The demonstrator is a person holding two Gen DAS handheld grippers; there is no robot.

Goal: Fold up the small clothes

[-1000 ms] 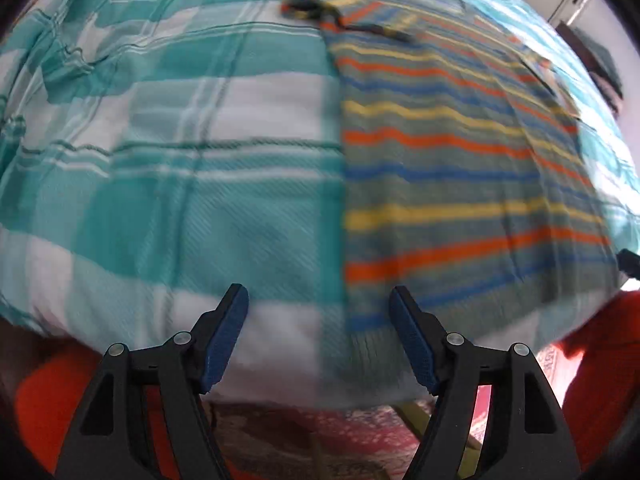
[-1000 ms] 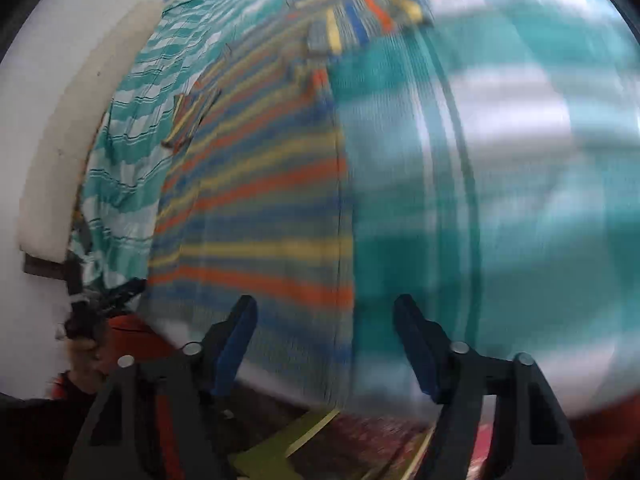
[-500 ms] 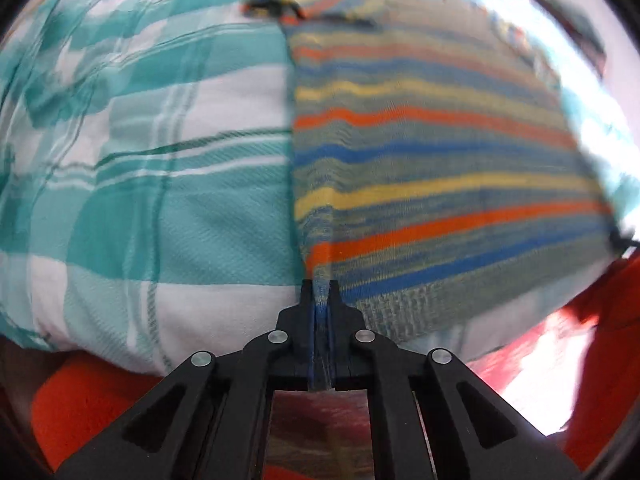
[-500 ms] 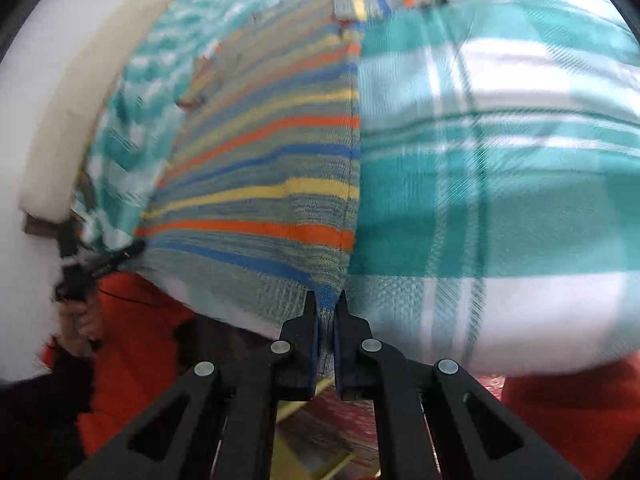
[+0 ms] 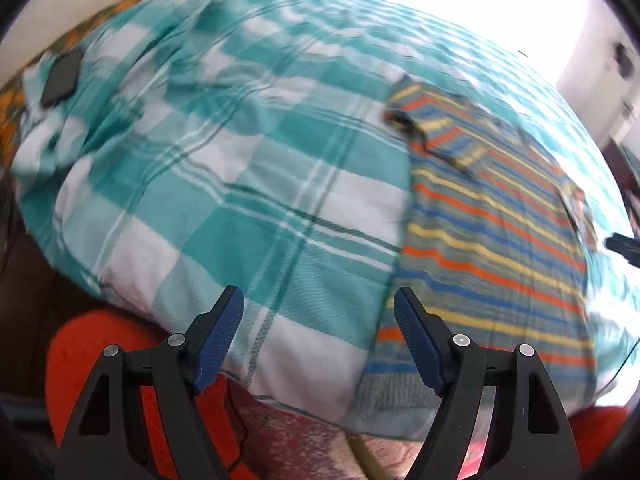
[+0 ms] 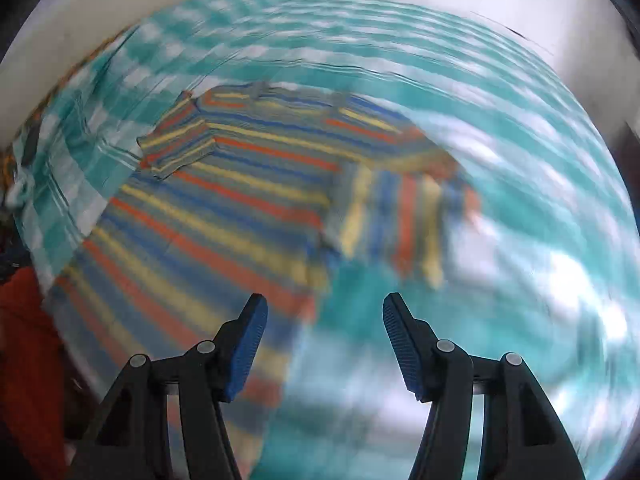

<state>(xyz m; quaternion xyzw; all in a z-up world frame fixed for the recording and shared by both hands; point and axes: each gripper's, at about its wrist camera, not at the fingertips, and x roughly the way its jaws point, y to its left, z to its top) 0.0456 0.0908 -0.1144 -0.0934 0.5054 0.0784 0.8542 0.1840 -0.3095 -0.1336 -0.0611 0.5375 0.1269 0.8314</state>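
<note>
The striped shirt (image 5: 492,248) lies spread flat on the teal-and-white checked bedspread (image 5: 224,184), filling the 3 o'clock side of the left wrist view, hem toward the bed's near edge, one sleeve (image 5: 432,128) folded in at about 1 o'clock; in the blurred right wrist view the same shirt runs from 9 o'clock to the centre, with its other sleeve (image 6: 396,220) sticking out sideways toward 2 o'clock. Half a second ago both grippers were pinched shut on the hem's two corners; now the left gripper (image 5: 318,340) has let go and its jaws are opening, nothing between them, the hem corner just beside its right-hand pad (image 5: 416,344); the right gripper (image 6: 324,344) is likewise opening and empty, lifted off and swung across the bed so that the whole garment shows. That reads as a tug to square the hem, finished; the shirt looks smoothed and ready, with folding proper not yet begun; the loose sleeve is probably the next thing to take. A dark flat object (image 5: 62,76) rests at 10 o'clock, well apart.
</note>
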